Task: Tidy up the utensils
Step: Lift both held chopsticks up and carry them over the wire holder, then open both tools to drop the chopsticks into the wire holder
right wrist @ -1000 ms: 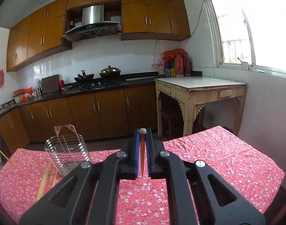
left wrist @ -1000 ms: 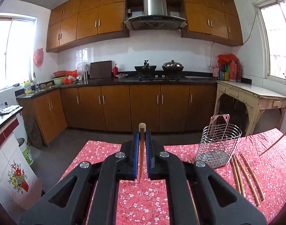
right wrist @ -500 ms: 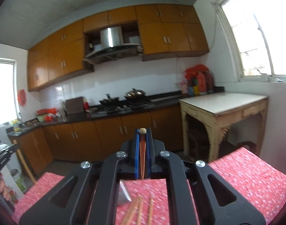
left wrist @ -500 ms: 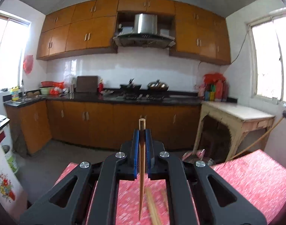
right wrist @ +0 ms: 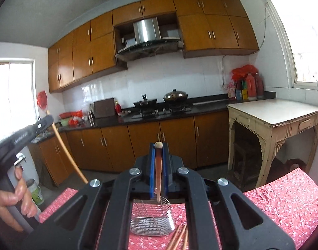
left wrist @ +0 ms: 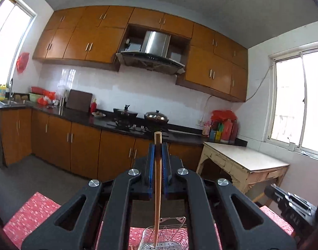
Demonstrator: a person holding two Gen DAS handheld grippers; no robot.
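I see a kitchen with brown wall cabinets [right wrist: 100,54] and a steel range hood [right wrist: 147,31]. On the dark counter [right wrist: 200,102] two pans [right wrist: 175,95] sit on the stove. At the counter's right end stand red bottles [right wrist: 251,84], beside a cream side table [right wrist: 273,110].

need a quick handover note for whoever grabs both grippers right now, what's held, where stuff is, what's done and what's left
Left gripper: shut on a chopstick, its lower tip hanging over the wire holder.
Right gripper: shut on a second chopstick, above the same holder.
Holder stands on the red tablecloth; nothing visible inside it.
More loose chopsticks lie on the cloth beside the holder.
Done: two picked up. Left: drop both in, then collect the loose ones.
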